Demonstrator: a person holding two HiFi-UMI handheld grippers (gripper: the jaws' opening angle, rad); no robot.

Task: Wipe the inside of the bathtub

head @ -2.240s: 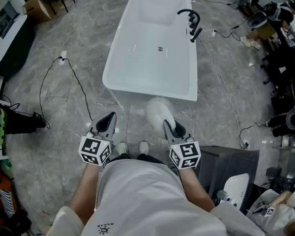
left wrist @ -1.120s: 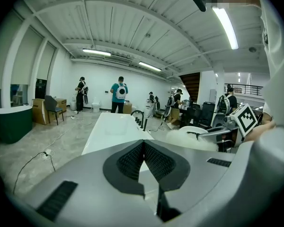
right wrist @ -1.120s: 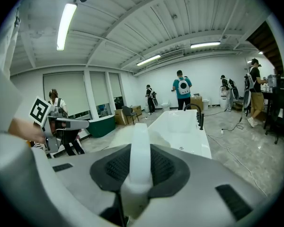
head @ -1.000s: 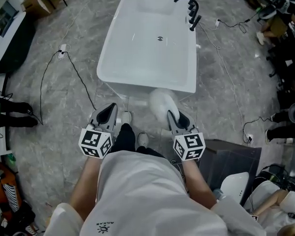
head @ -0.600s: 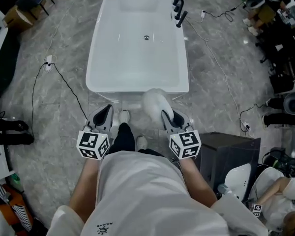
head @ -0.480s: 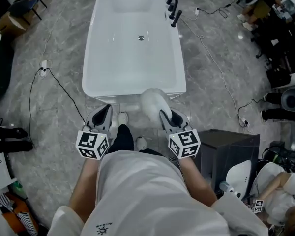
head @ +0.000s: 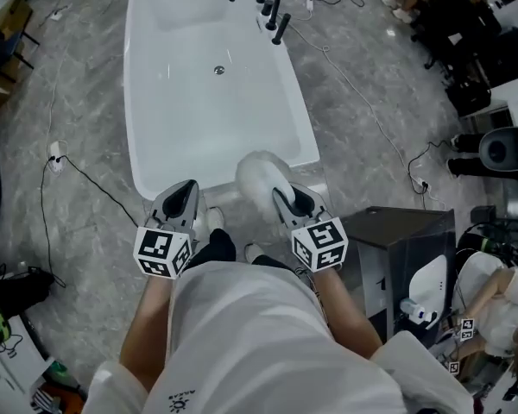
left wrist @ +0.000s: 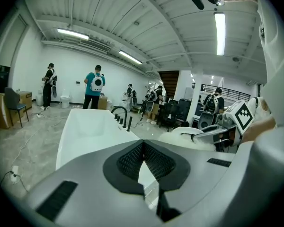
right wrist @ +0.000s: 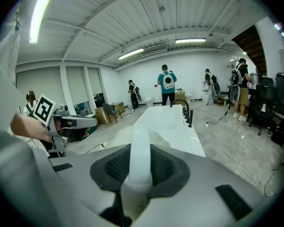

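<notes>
Grey marbled floor runs all round, and the person stands at the tub's near end. Their right gripper (head: 281, 198) is clamped on the white plastic handle (right wrist: 139, 160) of a fluffy white wiping pad (head: 261, 175), held forward at the near rim, probably ready to reach in. The left gripper (head: 186, 195) is closed on nothing, idle alongside. Beyond lies the long white freestanding bathtub (head: 207, 119). Only the right gripper view shows the gripped handle; only the head view shows the pad's head.
</notes>
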